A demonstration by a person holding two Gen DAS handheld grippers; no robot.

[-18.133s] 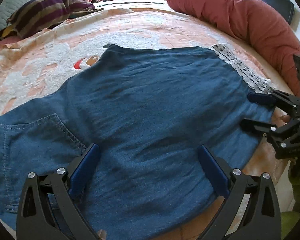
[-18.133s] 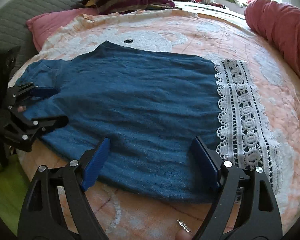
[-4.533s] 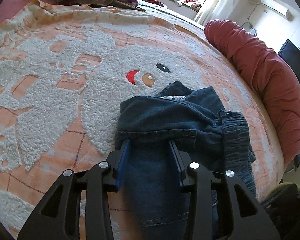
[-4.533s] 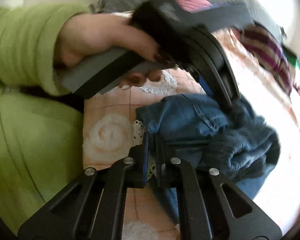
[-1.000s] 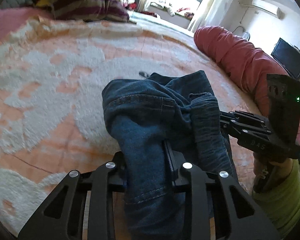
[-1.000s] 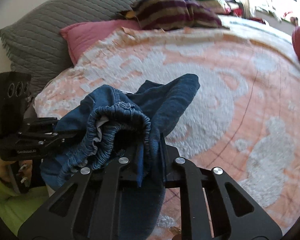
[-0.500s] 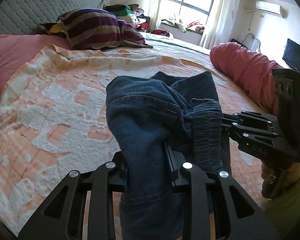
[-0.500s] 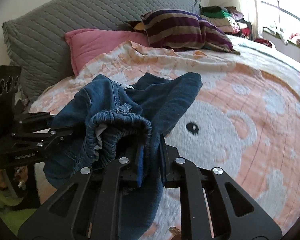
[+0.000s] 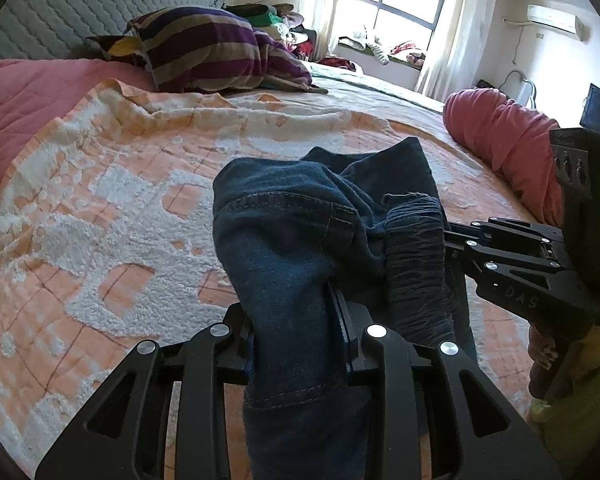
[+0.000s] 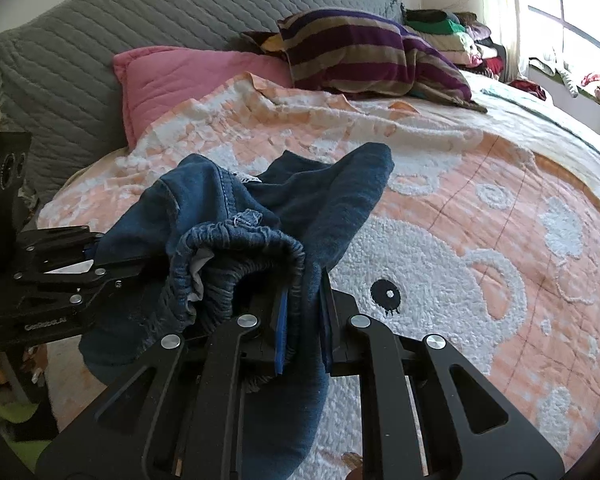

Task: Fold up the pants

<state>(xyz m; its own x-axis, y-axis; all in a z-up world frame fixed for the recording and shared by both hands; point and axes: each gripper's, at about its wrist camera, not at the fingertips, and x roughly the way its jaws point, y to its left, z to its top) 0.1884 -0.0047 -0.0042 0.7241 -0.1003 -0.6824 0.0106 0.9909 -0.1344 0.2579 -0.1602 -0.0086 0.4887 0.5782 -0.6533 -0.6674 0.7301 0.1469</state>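
Both grippers hold the pants [image 9: 300,240] off the bedspread [image 9: 100,220] as a bunched bundle: the left gripper [image 9: 296,344] is clenched on a thick fold of denim, and the right gripper [image 10: 302,320] is pinched nearly closed on a thinner layer just beside the elastic waistband [image 10: 240,240]. The bundle looks to me folded and on its way to being put down, so the thing to do is keep both grips firm and level. I would lower it flat onto a bare part of the bedspread and loosen the jaws only once the denim rests there, lest the folds slip apart.
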